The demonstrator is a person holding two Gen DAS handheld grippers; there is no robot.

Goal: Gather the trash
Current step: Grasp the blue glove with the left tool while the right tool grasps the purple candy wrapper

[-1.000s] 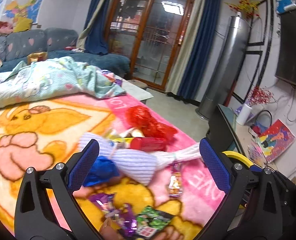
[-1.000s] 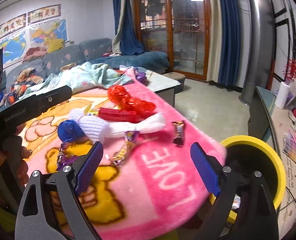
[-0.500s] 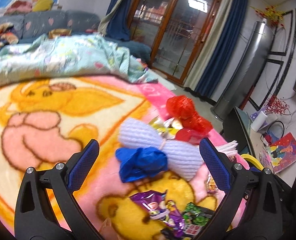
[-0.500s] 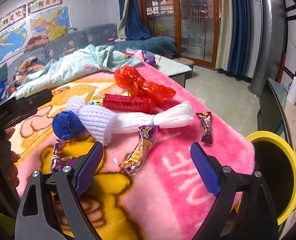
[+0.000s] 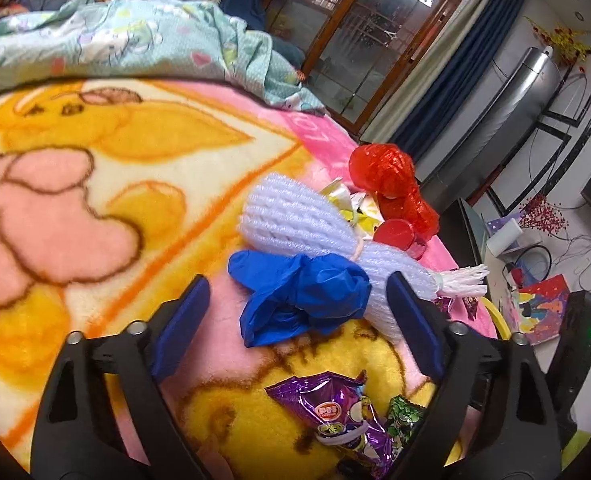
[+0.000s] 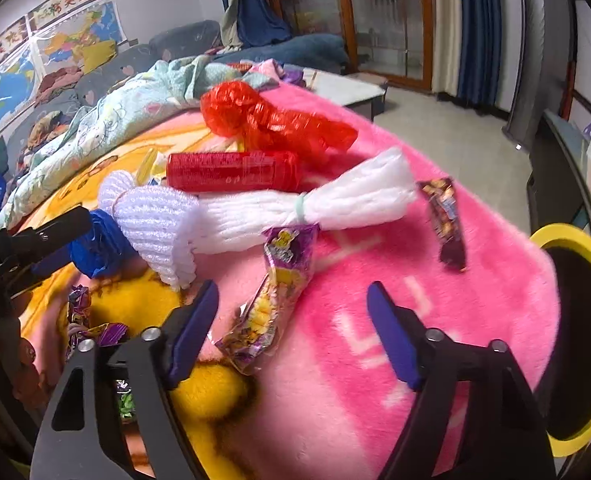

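Trash lies on a pink and yellow cartoon blanket [image 5: 75, 208]. My left gripper [image 5: 295, 300] is open, its jaws on either side of a crumpled blue glove [image 5: 303, 300]. Behind the glove lie white foam netting [image 5: 295, 216], a red plastic bag [image 5: 391, 180] and a red can [image 5: 395, 234]. Purple and green snack wrappers [image 5: 343, 412] lie below the gripper. My right gripper [image 6: 293, 308] is open just above a purple and yellow snack wrapper [image 6: 275, 292]. A dark candy wrapper [image 6: 447, 224] lies to the right. The left gripper shows at the left of the right wrist view [image 6: 35, 236].
A black bin with a yellow rim [image 6: 575, 340] stands off the blanket's right edge. A light blue quilt [image 5: 115, 40] is bunched at the back. A sofa, glass doors and a tall silver tower fan [image 5: 495, 120] lie beyond.
Both grippers moved forward and down toward the trash. The blue glove now sits between my left jaws, and the purple and yellow wrapper now sits near my right jaws.
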